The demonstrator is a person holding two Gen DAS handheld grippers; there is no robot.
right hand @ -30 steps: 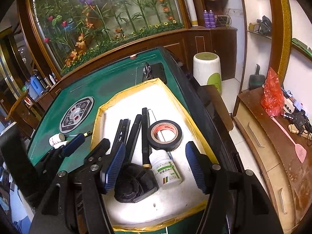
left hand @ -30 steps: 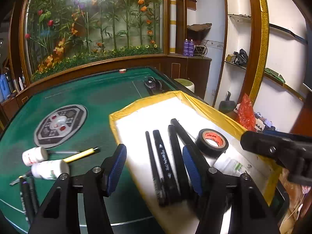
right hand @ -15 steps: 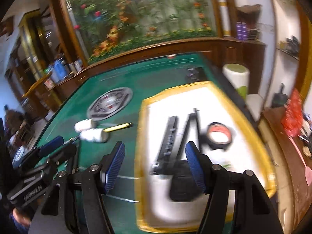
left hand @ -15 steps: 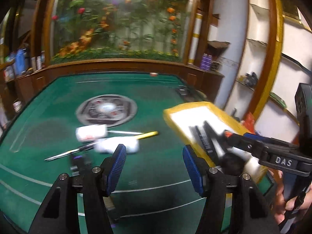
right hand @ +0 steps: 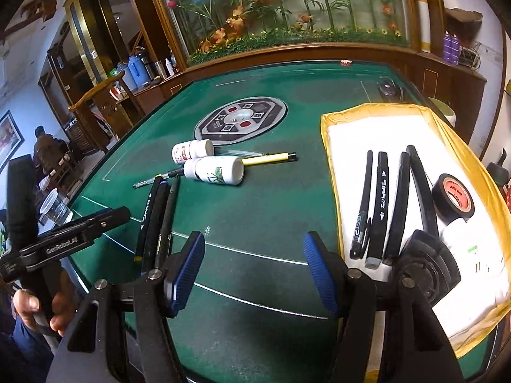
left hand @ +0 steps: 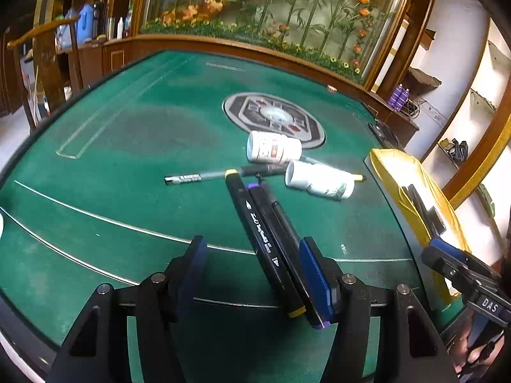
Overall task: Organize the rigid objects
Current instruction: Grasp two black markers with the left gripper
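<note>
Three black markers point(left hand: 262, 233) lie side by side on the green felt, running between my left gripper's point(left hand: 254, 274) fingers close to the right pad point(left hand: 316, 277); the jaws stand apart and nothing is pinched. Beyond them lie two white bottles point(left hand: 274, 151) point(left hand: 319, 180) and a clear pen point(left hand: 191, 177). My right gripper point(right hand: 254, 271) hangs open over bare felt, just left of the yellow-rimmed tray point(right hand: 329, 159). The tray holds several black markers point(right hand: 383, 204), a black tape roll point(right hand: 453, 198), a white bottle point(right hand: 472, 242) and a black round object point(right hand: 428, 268). A yellow pen point(right hand: 268, 159) lies by the bottles point(right hand: 217, 169).
A round control panel point(right hand: 241, 119) sits in the table's middle. A clear plastic cup point(right hand: 56, 207) stands near the left table edge. A person's hand point(right hand: 28, 306) grips the left gripper's handle. A wooden ledge with artificial flowers runs behind the table.
Both grippers have swung left, away from the tray. The left one now sits over the loose markers on the felt; the right one has come off the tray onto bare felt.
</note>
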